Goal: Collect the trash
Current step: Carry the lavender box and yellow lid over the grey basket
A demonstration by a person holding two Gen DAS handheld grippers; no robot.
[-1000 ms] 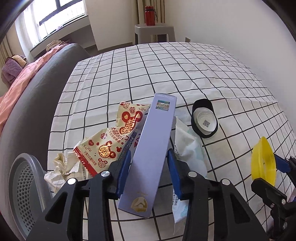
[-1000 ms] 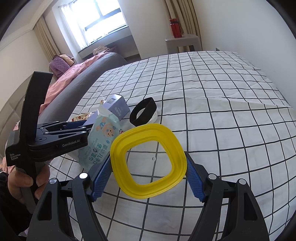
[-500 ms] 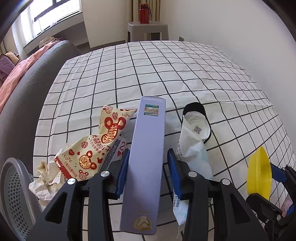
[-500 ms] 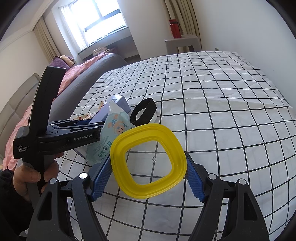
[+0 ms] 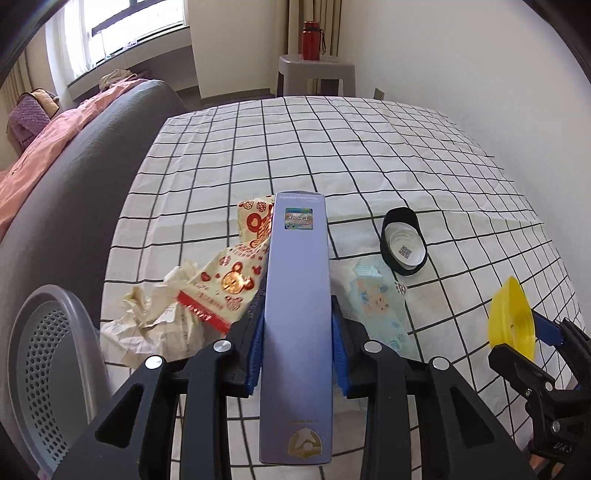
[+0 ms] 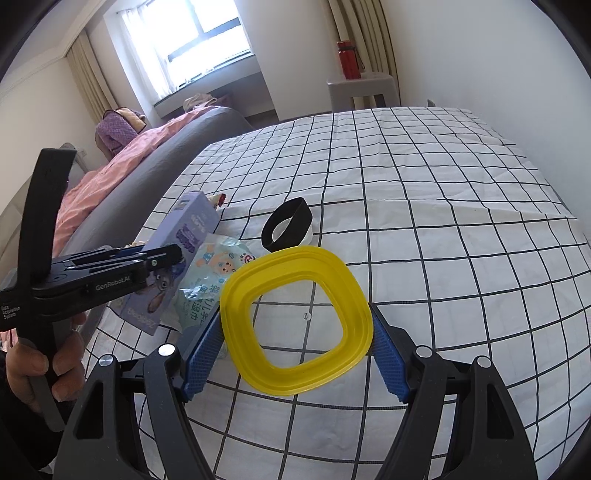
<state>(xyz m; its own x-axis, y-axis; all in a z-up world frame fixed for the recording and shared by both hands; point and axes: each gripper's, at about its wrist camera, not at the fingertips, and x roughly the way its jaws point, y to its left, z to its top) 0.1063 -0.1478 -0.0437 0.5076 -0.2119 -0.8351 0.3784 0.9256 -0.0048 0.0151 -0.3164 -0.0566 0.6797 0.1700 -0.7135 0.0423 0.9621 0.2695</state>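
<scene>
My left gripper [image 5: 297, 318] has a long purple box [image 5: 299, 258] between its blue pads; the jaws are closing and both pads press its sides. In the right wrist view the purple box [image 6: 184, 236] is tilted up off the checked bed sheet [image 6: 424, 221], held by the left gripper [image 6: 162, 258]. My right gripper [image 6: 295, 321] is shut on a yellow ring-shaped lid [image 6: 295, 266], also seen edge-on as the yellow lid [image 5: 511, 317]. On the sheet lie a wet-wipes pack [image 5: 380, 295], a red-and-cream snack wrapper [image 5: 229, 273], crumpled paper [image 5: 147, 317] and a black cap [image 5: 404, 247].
A grey perforated bin [image 5: 48, 369] stands at the bed's left edge, beside a grey padded bed end [image 5: 74, 184]. A stool [image 5: 314, 70] with a red bottle [image 5: 312, 35] is at the far end. A white wall [image 5: 480, 74] runs along the right. A hand [image 6: 33, 365] holds the left gripper's handle.
The left jaws have narrowed onto the purple box, and box and gripper have risen a little off the sheet. The right gripper and yellow lid have stayed put.
</scene>
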